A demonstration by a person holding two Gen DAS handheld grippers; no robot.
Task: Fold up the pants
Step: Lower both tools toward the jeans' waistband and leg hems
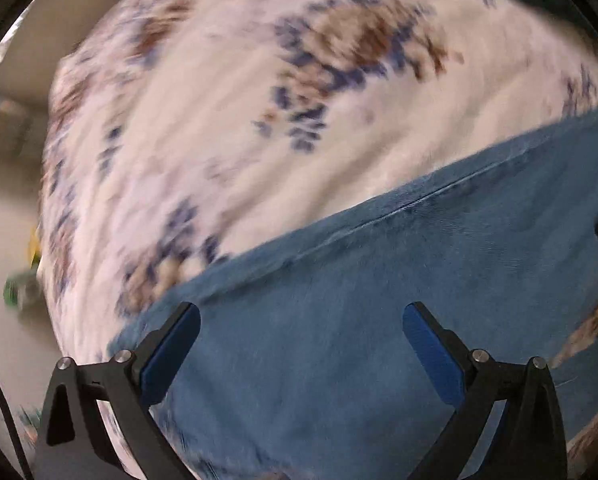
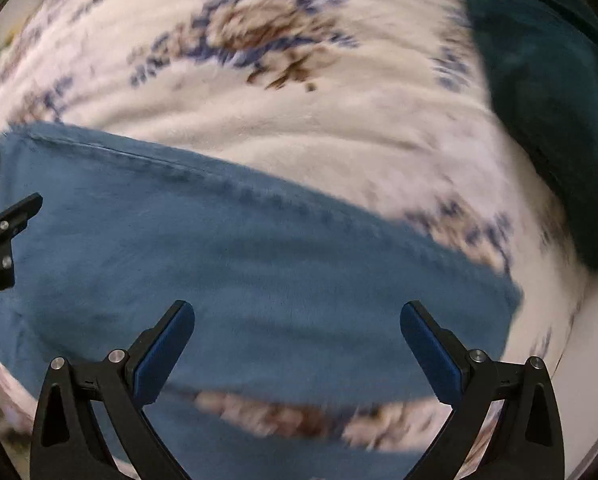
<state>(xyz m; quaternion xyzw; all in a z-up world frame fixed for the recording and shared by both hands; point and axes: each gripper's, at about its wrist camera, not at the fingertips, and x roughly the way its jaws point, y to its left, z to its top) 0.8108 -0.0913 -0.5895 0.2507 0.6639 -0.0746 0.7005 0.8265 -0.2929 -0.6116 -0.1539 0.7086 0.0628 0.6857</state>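
Our fingers stand wide apart on both tools, blue pads (image 1: 171, 354) facing each other across bare denim, nothing pinched between them. We hold the left gripper (image 1: 301, 320) above the blue pants (image 1: 379, 320), which lie spread on a white bedspread (image 1: 219, 120) printed with blue and brown flowers; a stitched seam (image 1: 439, 196) runs slantwise along the pants' far edge. Our right gripper (image 2: 297, 320) hangs over the same garment, whose edge ends just right of the right-hand finger; a strip of the flowered cover shows through between two layers or legs of denim near the bottom of the right wrist view. The left tool's black finger (image 2: 17, 210) pokes in at that view's left margin. A dark green cloth (image 2: 547, 100) lies on the bedspread well beyond the pants, at upper right. Both views are blurred, so we cannot tell whether either tool touches the fabric.
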